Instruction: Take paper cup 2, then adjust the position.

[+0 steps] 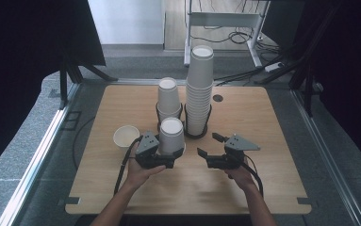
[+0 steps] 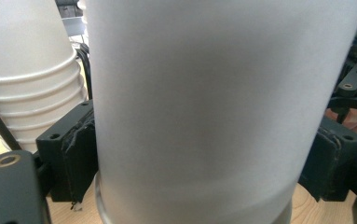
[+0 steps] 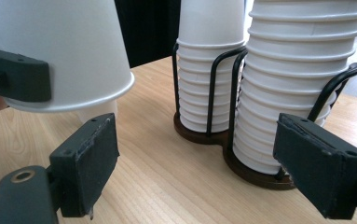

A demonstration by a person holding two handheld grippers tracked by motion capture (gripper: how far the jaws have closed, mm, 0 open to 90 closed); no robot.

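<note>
My left gripper (image 1: 170, 154) is shut on a white paper cup (image 1: 172, 134) turned rim down, held a little above the table in front of the stacks. Both pads (image 2: 80, 156) press its sides, and the cup (image 2: 213, 107) is close up in the left gripper view. In the right gripper view the same cup (image 3: 64, 56) hangs at the upper left with its rim clear of the wood. My right gripper (image 1: 207, 144) stands open to the right of it, with nothing between its fingers (image 3: 204, 163).
Two stacks of inverted cups stand in black wire holders: a short one (image 1: 168, 99) (image 3: 209, 70) and a tall one (image 1: 199, 89) (image 3: 292, 93). A single upright cup (image 1: 126, 136) sits on the wooden table (image 1: 263, 188) left of my left gripper.
</note>
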